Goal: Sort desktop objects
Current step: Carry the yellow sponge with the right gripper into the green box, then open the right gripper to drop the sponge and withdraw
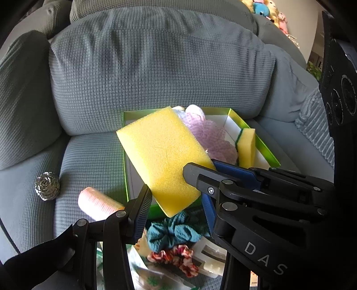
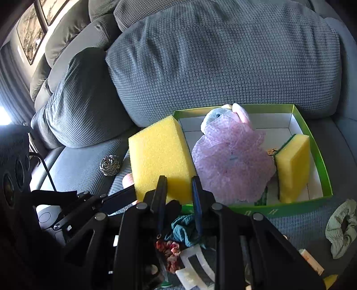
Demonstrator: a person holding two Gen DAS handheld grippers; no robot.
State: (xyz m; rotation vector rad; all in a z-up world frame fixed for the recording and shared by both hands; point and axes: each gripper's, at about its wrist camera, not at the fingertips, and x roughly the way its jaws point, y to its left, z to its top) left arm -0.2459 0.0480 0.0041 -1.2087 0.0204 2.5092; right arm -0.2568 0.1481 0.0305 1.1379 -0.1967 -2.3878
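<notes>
The sponge (image 1: 159, 154) covers the box's (image 1: 265, 147) left half in the left wrist view, and the left gripper's (image 1: 176, 196) right finger hides the sponge's lower right corner. The spool (image 1: 96, 204) is partly behind the left finger. In the right wrist view, only a pink sliver of it shows. The right gripper (image 2: 178, 196) hides most of the teal scrunchie (image 2: 184, 229) and the white clip (image 2: 194, 265). Plush toys (image 1: 267, 11) at the left wrist view's top edge are cut off and too small to identify.
</notes>
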